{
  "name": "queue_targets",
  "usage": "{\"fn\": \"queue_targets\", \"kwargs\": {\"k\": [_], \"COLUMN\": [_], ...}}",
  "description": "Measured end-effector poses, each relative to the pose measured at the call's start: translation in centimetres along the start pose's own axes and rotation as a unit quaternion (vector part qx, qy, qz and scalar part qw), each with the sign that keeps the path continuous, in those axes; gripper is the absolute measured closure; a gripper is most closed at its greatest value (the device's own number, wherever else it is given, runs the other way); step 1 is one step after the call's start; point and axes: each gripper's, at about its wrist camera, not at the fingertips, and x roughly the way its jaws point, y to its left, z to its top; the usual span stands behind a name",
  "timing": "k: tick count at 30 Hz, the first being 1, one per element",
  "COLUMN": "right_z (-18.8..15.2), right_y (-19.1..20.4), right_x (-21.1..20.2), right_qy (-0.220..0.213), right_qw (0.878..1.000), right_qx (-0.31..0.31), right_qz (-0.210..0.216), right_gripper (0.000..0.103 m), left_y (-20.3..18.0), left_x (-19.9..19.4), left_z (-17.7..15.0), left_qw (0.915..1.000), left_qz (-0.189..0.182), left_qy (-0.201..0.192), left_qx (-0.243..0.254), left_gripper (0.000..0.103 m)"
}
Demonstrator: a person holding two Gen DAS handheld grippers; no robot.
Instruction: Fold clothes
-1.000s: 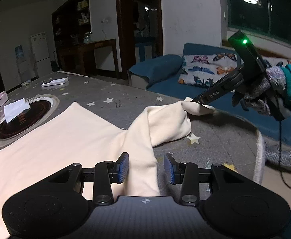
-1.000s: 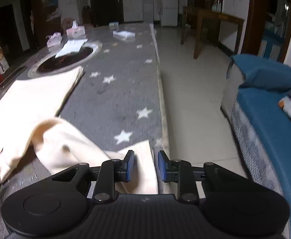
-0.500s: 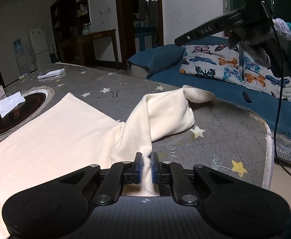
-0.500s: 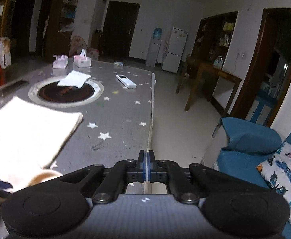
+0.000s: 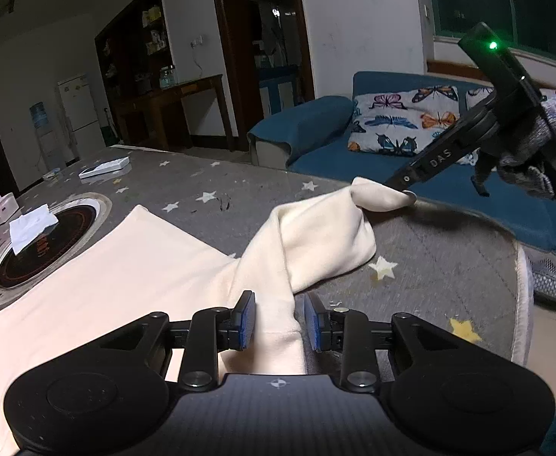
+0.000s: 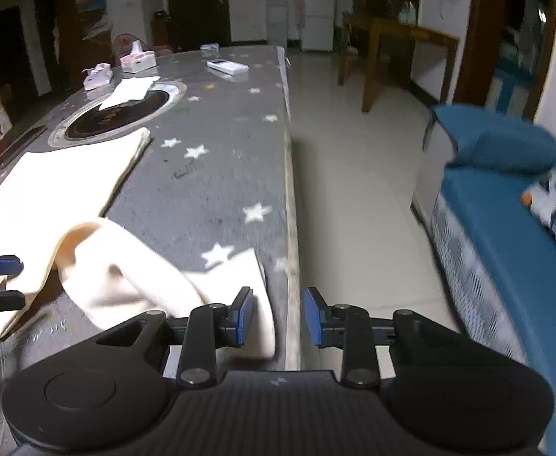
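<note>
**Both grippers open again over the cream sleeve**

Since half a second ago we have let both sets of jaws part: our left gripper (image 5: 278,321), which was pinched tight on the cloth, now stands spread with the sleeve fold lying loose between its blue pads, and our right gripper (image 6: 278,317), which was pressed together up in the air, has come back down to the table edge and is spread too.

We see the cream garment (image 5: 99,266) lying flat on the grey star-printed table (image 5: 441,262), its body stretching toward the round hob plate (image 5: 46,243). Its sleeve (image 5: 316,243) rises in a soft hump and runs to the table's edge. From the left wrist view, our right gripper's tip (image 5: 405,186) sits at the sleeve's cuff end, with a gloved hand (image 5: 532,152) behind it. From the right wrist view, the cuff (image 6: 255,304) lies between the spread pads, partly overhanging the edge; whether a pad touches it we cannot tell.
</note>
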Motion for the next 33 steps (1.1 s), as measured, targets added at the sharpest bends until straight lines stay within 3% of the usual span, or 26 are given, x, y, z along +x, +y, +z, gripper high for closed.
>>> {"fn": "queue_targets", "kwargs": {"k": [3, 4, 5, 6, 9, 12, 19, 21, 24, 27, 30, 33], "right_z": [-0.7, -0.7, -0.6, -0.5, 0.0, 1.0, 4.6, 4.9, 4.4, 3.6, 2.7, 1.8], "right_y": [0.0, 0.3, 0.6, 1.0, 2.6, 4.1, 5.6, 4.9, 3.5, 3.1, 4.5, 6.3], "right_x": [0.2, 0.3, 0.4, 0.4, 0.3, -0.5, -5.3, -5.2, -3.6, -2.3, -1.8, -0.9], "right_qy": [0.005, 0.006, 0.007, 0.007, -0.002, -0.032, -0.168, -0.171, -0.142, -0.115, -0.098, -0.083], "right_qw": [1.0, 1.0, 1.0, 1.0, 0.998, 0.992, 0.964, 0.963, 0.968, 0.976, 0.985, 0.988], "right_qx": [0.004, 0.0, -0.006, -0.016, -0.063, -0.115, -0.179, -0.168, -0.146, -0.13, -0.124, -0.13], "right_qz": [0.007, 0.01, 0.012, 0.012, -0.004, -0.034, -0.106, -0.123, -0.145, -0.134, -0.076, -0.016], "right_gripper": [0.075, 0.075, 0.08, 0.089, 0.098, 0.099, 0.099, 0.095, 0.091, 0.088, 0.075, 0.069], "left_y": [0.0, 0.0, 0.2, 0.3, 0.4, 0.5, 0.5, 0.0, -0.5, -0.5, -0.2, 0.3], "left_x": [0.6, 0.8, 0.9, 1.0, 1.0, 0.3, -1.8, -2.3, -2.4, -2.5, -2.9, -3.5], "left_z": [-0.1, -0.1, -0.2, -0.2, -0.2, -0.2, -0.4, -0.6, -1.0, -1.1, -1.0, -0.9], "left_qw": [0.9999, 0.9999, 0.9999, 0.9998, 0.9998, 0.9997, 0.9974, 0.9962, 0.9949, 0.9945, 0.9948, 0.9949], "left_qz": [-0.004, -0.004, -0.006, -0.007, -0.012, -0.019, -0.068, -0.086, -0.099, -0.104, -0.1, -0.091], "left_qy": [0.009, 0.011, 0.014, 0.017, 0.015, 0.008, -0.012, -0.016, -0.012, -0.009, -0.014, -0.021], "left_qx": [0.002, 0.001, -0.001, -0.004, -0.009, -0.015, -0.019, -0.004, 0.007, 0.001, -0.017, -0.038], "left_gripper": [0.074, 0.08, 0.09, 0.092, 0.096, 0.097, 0.098, 0.098, 0.097, 0.096, 0.095, 0.093]}}
